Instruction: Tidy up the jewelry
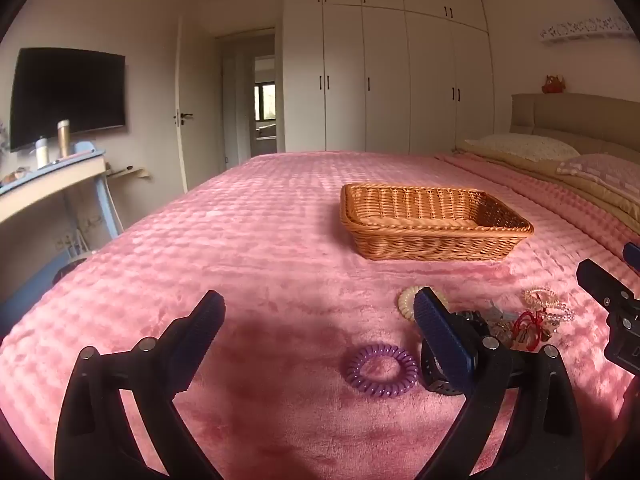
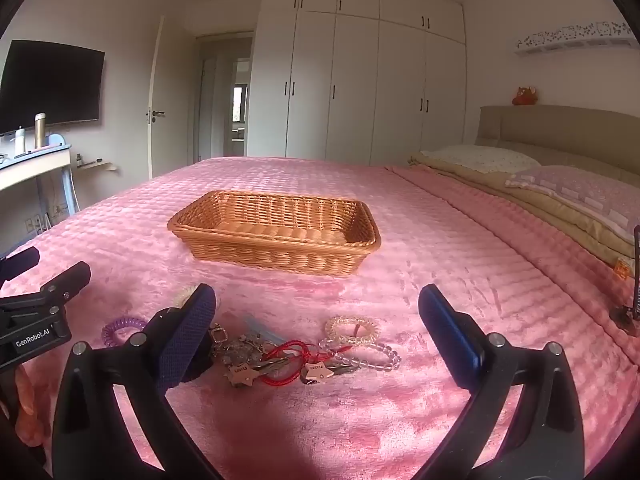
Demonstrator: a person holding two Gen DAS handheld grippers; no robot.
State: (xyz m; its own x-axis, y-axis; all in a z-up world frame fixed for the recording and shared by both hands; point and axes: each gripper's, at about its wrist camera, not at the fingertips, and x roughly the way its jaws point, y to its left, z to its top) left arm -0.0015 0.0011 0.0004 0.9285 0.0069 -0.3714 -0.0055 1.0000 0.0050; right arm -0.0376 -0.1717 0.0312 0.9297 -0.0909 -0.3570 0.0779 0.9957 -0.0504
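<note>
In the left wrist view I see my left gripper (image 1: 316, 316) with its two blue-padded fingers spread wide, and nothing is between them. It hovers over the pink blanket (image 1: 260, 216) that covers the bed. A purple spiral hair tie (image 1: 381, 370) lies flat on the blanket near the right finger. Partly hidden behind that finger are a black watch (image 1: 434, 376) and a cream spiral tie (image 1: 408, 303). More to the right is a small heap: red cord with keys (image 1: 530, 330) and a clear bead bracelet (image 1: 560, 312). The wicker basket (image 1: 432, 246) stands farther away, to the right of centre, apart from the heap; its inside looks empty as far as I can see. At the right edge a part of my right gripper (image 1: 612, 300) enters the view.

In the right wrist view my right gripper (image 2: 318, 308) is also wide open and holds nothing. Between its fingers, on the blanket (image 2: 440, 240), lies the jewelry heap: a clear spiral tie (image 2: 352, 330), touching the bead bracelet (image 2: 380, 354), then the red cord (image 2: 286, 362) tangled with keys that carry two star-shaped tags (image 2: 244, 374). The purple tie (image 2: 122, 330) lies to the left, near the left finger. The basket (image 2: 276, 248) stands beyond the heap, a little left of centre. At the left edge I see the left gripper (image 2: 36, 276) from its side.
</note>
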